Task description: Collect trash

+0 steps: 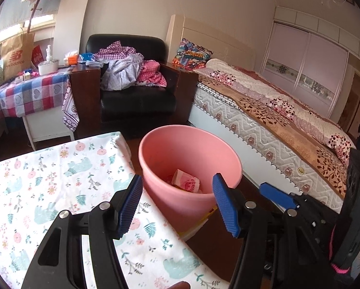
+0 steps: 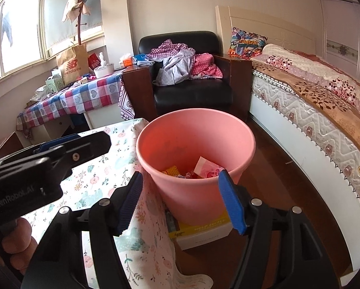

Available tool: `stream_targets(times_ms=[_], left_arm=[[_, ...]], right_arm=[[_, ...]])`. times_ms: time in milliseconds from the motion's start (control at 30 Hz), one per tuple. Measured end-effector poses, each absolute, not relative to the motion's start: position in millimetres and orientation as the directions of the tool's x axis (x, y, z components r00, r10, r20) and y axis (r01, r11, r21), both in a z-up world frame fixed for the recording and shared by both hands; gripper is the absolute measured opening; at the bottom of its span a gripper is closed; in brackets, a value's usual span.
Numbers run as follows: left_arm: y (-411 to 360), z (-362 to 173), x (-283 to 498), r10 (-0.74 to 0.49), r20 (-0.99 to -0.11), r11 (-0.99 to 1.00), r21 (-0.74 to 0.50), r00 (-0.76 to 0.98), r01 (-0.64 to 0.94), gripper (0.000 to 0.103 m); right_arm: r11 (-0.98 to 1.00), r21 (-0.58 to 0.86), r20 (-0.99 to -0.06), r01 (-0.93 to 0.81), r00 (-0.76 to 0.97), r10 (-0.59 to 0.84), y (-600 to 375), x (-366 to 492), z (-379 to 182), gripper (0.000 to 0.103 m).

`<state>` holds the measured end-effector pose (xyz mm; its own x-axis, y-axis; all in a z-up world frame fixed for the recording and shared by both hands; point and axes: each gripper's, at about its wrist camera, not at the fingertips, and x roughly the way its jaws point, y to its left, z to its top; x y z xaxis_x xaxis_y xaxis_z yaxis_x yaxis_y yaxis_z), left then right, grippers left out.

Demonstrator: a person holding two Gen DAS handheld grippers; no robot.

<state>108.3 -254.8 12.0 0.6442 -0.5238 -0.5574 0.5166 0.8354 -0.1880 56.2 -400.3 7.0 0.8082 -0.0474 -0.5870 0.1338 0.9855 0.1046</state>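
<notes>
A bedroom with pale walls holds a bed along the right side, a black armchair heaped with clothes against the far wall, and a side table under a checked cloth by the window. In front lies a table draped in a floral tablecloth. Just beside that table's right edge stands one pink bin, resting on a flat yellow-and-white box on the dark wooden floor. The bin is a smooth, tapered plastic bucket, open at the top. At its bottom lies trash: a pink-and-white wrapper, a yellow piece, and smaller scraps too jumbled to count. There are two grippers. The left gripper hangs above the tablecloth's right edge near the bin, jaws spread wide with nothing between them. The right gripper hangs before the bin's near rim, jaws also apart and empty.
</notes>
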Motion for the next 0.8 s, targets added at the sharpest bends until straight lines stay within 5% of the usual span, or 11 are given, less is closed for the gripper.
stream_targets(times_ms=[800], left_arm=[[-230, 23, 80, -0.533, -0.518, 0.832, -0.180, 0.669, 0.524, 0.056]], right_arm=[[0.988, 0.085, -0.549, 0.131, 0.833, -0.063, -381, 32, 30, 0.065]])
